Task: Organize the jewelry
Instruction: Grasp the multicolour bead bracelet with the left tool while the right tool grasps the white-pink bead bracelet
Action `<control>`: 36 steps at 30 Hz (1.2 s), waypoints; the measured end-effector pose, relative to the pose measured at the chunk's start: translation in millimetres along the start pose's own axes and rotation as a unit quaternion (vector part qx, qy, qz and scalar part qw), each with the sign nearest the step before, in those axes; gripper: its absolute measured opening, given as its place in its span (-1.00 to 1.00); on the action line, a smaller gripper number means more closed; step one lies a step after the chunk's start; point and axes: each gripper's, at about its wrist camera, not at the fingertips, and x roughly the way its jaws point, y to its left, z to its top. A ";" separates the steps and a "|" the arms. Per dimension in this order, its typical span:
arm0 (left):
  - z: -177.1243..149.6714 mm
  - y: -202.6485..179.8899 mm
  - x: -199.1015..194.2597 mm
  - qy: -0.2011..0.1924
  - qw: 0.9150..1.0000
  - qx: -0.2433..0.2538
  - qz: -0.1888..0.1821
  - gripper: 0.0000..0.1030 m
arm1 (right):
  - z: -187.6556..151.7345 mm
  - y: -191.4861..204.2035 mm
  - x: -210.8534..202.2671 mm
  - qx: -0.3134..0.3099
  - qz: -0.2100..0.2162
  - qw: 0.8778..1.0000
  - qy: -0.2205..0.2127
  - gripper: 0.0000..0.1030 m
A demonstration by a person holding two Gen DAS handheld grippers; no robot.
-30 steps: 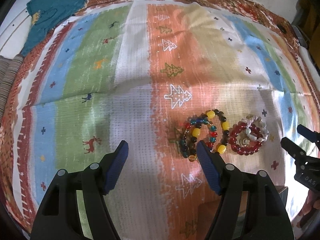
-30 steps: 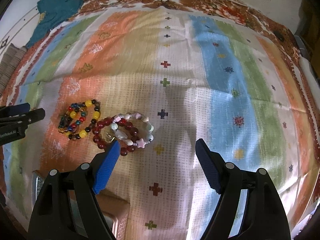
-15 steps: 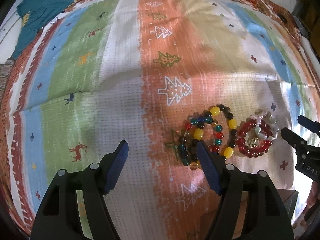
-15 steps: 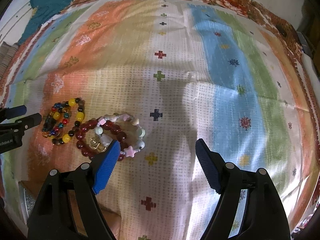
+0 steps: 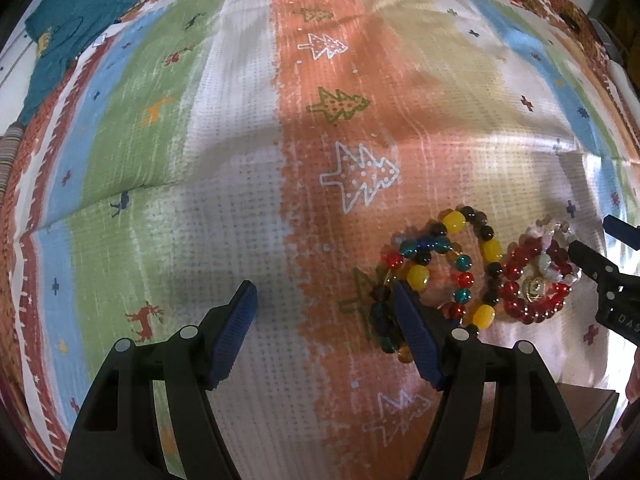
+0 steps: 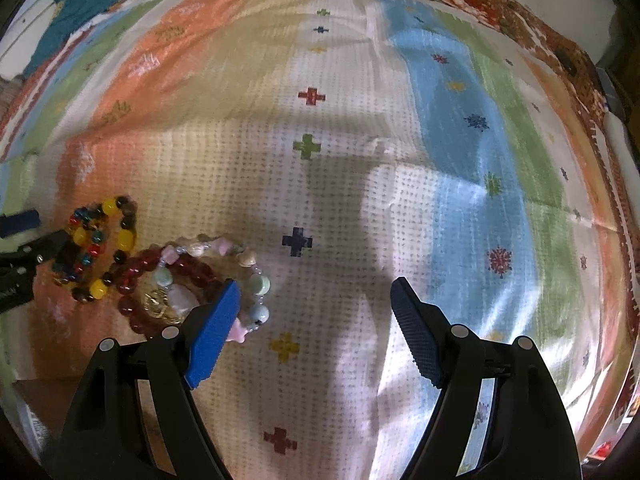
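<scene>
A multicoloured beaded bracelet with yellow, teal and red beads lies on the striped cloth, and its left part is hidden behind my left gripper's right finger. Beside it on the right lie a dark red bead bracelet with a gold charm and a pastel bracelet with star and shell beads. My left gripper is open and empty, low over the cloth. My right gripper is open and empty; its left finger covers part of the red and pastel bracelets. The multicoloured bracelet shows at the left in the right wrist view.
A teal garment lies at the far left corner of the cloth. A brown box corner shows at the lower right of the left wrist view, and also at the lower left of the right wrist view.
Both grippers have moved lower and closer to the bracelets. The bracelets now sit beside each gripper's inner finger. Both stay open.
</scene>
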 end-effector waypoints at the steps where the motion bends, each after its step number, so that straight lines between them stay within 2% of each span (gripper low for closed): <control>1: 0.3 -0.7 0.8 -0.001 1.000 0.003 0.002 0.36 | 0.0 1.3 1.1 -0.004 -0.003 1.000 0.000 0.50; 5: 0.8 -5.6 4.0 -0.007 1.000 0.022 0.014 0.35 | 0.2 4.5 3.5 -0.014 -0.006 1.000 -0.002 0.50; 7: -0.6 -8.6 5.1 -0.011 0.999 0.029 0.019 0.32 | -0.1 5.0 3.7 -0.015 0.008 1.000 -0.002 0.34; 8: -1.0 -9.5 4.7 -0.012 0.999 0.031 0.018 0.20 | -0.6 5.0 3.4 -0.014 0.013 1.000 -0.003 0.19; 10: 0.8 -9.9 3.7 -0.012 0.999 0.033 0.017 -0.17 | -1.0 7.2 1.0 -0.020 0.019 1.000 -0.006 -0.10; 12: 1.9 -7.5 2.2 -0.007 0.999 0.028 0.018 -0.83 | -2.1 8.4 -1.4 -0.023 0.023 0.999 -0.008 -0.51; 14: 2.4 -5.2 1.8 -0.005 0.999 0.027 0.016 -0.82 | -3.6 7.9 -1.4 -0.021 0.032 0.999 -0.006 -0.77; 23: -0.4 0.1 -14.9 -0.015 1.000 0.015 0.008 -0.82 | -8.2 5.9 -21.9 -0.003 0.051 0.998 -0.031 -0.77; 36: -8.5 -21.8 -66.5 -0.055 0.997 0.022 -0.040 -0.82 | -20.0 6.3 -54.1 0.007 0.083 0.995 -0.059 -0.77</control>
